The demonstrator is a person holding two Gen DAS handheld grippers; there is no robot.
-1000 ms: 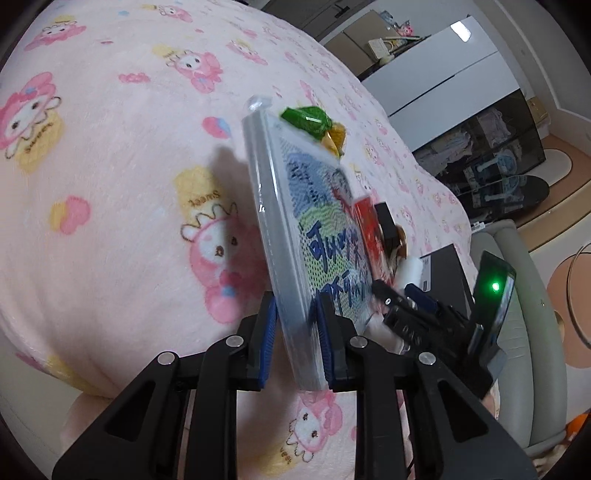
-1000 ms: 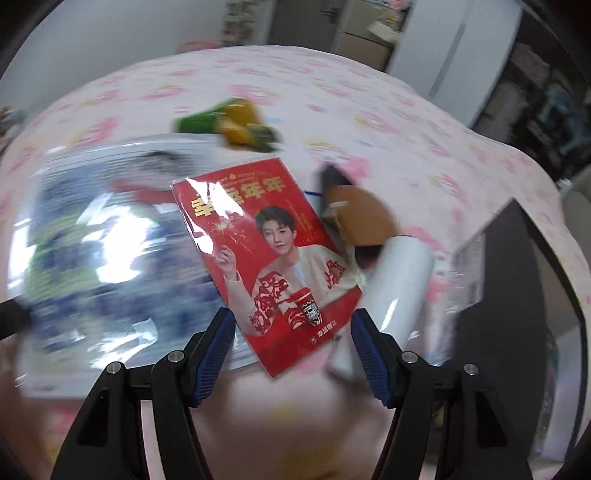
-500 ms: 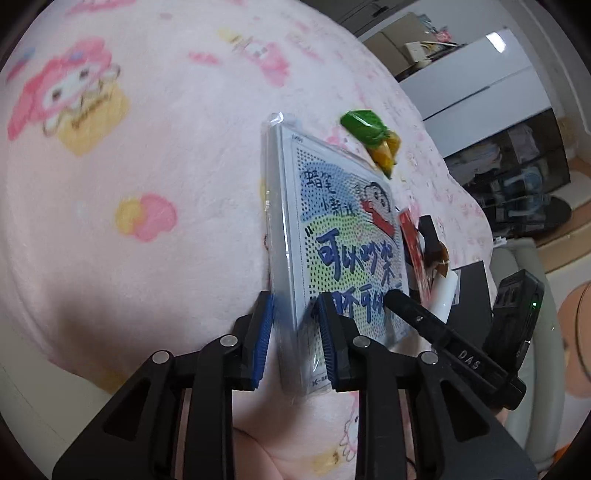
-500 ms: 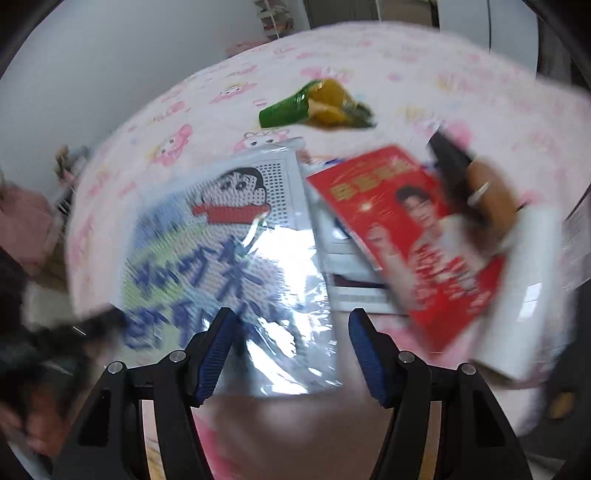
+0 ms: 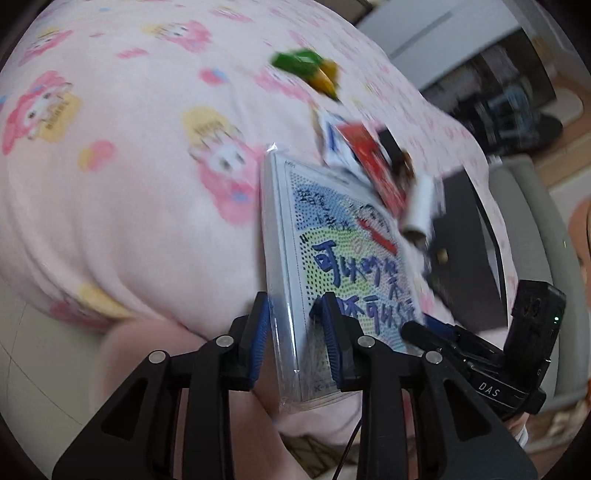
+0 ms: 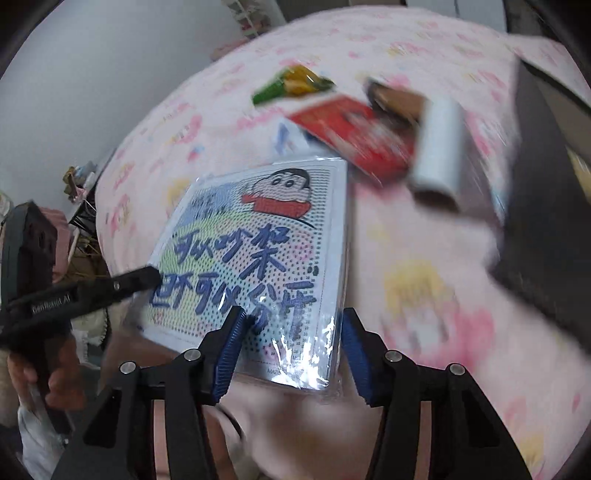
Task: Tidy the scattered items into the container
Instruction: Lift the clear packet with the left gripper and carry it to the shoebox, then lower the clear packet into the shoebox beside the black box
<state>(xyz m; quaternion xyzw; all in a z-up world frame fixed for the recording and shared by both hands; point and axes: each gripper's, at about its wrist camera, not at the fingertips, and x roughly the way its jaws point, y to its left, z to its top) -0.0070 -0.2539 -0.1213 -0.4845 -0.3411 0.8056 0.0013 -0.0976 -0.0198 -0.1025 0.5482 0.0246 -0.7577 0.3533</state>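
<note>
The left gripper (image 5: 293, 332) has its blue-padded fingers (image 5: 258, 332) clenched on the near edge of a plastic-wrapped cartoon picture kit (image 5: 332, 266), holding it on edge above the pink blanket (image 5: 129, 166); the kit's lower corner is cut off behind the fingers. From the right wrist view the same kit (image 6: 258, 251) faces the camera, with the right gripper (image 6: 291, 350) spread wide and released, its pads either side of the kit's near edge, and whether they touch it cannot be told. At the left of that view a hand (image 6: 55, 376) holds the left gripper's handle, partly cropped. Beyond the kit lies a blurred cluster: a red booklet (image 6: 354, 129), a white roll (image 6: 439, 147) just beside it, a brown object (image 6: 399, 99) half hidden behind both, and farther off a green and yellow toy (image 6: 291, 85). A dark container (image 6: 546, 192) sits at the right, its far side out of frame. The bed carries a cartoon-printed blanket; past it, white cabinets (image 5: 443, 33) and dark shelving are too smeared to read.
</note>
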